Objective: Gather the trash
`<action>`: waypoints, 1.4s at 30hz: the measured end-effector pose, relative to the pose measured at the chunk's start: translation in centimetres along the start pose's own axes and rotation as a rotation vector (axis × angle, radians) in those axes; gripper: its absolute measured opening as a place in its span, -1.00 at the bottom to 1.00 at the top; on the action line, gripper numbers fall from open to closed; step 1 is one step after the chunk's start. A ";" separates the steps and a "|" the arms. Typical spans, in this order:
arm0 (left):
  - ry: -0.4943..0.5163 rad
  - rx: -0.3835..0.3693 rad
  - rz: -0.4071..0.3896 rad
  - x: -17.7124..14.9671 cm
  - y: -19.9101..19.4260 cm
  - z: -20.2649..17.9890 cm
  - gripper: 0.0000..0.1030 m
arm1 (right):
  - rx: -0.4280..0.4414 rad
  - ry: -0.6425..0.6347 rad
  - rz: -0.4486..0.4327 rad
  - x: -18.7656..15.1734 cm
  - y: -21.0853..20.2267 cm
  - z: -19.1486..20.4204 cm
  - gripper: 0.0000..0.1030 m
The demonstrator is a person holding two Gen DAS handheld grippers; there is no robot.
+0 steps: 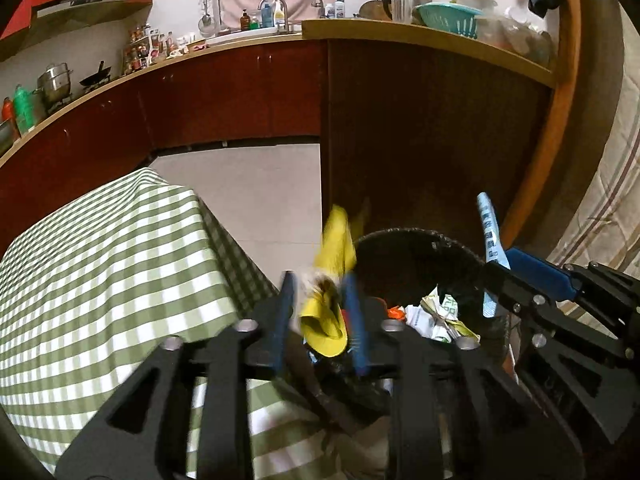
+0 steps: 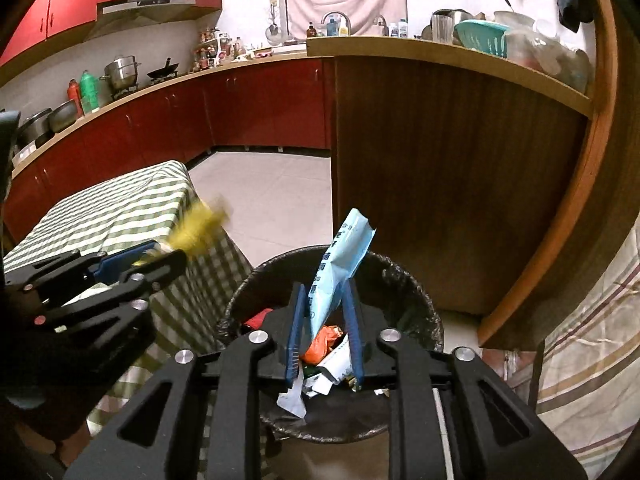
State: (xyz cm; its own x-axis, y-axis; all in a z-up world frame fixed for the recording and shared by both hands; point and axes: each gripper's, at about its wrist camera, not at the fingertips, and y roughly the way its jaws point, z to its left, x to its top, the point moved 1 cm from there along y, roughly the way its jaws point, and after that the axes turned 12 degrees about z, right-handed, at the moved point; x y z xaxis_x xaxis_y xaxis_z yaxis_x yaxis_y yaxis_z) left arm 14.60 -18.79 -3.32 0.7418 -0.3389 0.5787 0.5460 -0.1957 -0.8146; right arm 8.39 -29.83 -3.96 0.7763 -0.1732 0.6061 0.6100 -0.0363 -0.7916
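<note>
Left tongs (image 1: 320,308) seemingly loose around blurred yellow peel (image 1: 334,264); right tongs (image 2: 326,320) part-spread around blue wrapper (image 2: 340,264)

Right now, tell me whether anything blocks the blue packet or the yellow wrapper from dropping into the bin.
Nothing visible does. The blue packet stands between the right gripper's fingers directly over the open bin. The yellow wrapper, in the left gripper, hangs at the bin's near rim beside the checked tablecloth, not squarely over the opening.

Trash bin (image 2: 400,280) right of checked table (image 2: 120,208), before wooden counter (image 2: 440,180).
</note>
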 end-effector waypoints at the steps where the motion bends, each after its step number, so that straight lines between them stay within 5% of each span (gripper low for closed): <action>1: -0.003 0.005 -0.001 0.1 0.3 -0.1 -0.09 | -0.004 0.006 -0.001 0.0 0.1 -0.3 -0.33; 8: -0.043 0.004 0.017 0.0 0.7 0.2 0.11 | -0.034 0.042 -0.029 -0.1 -0.6 -0.9 -0.19; 22: -0.093 0.045 -0.035 -2.8 -4.6 3.3 0.44 | -0.071 0.060 -0.100 -1.8 -4.8 0.9 0.03; 42: -0.189 0.068 -0.091 -8.4 -11.5 7.9 0.56 | -0.104 0.013 -0.169 -4.3 -9.8 4.4 0.09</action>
State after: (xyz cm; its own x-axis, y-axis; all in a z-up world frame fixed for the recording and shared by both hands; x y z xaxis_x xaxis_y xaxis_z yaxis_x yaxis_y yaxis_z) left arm 5.18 -6.38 1.55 0.7444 -0.1427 0.6524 0.6345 -0.1532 -0.7575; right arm -0.27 -24.39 1.52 0.6620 -0.1685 0.7304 0.7111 -0.1670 -0.6830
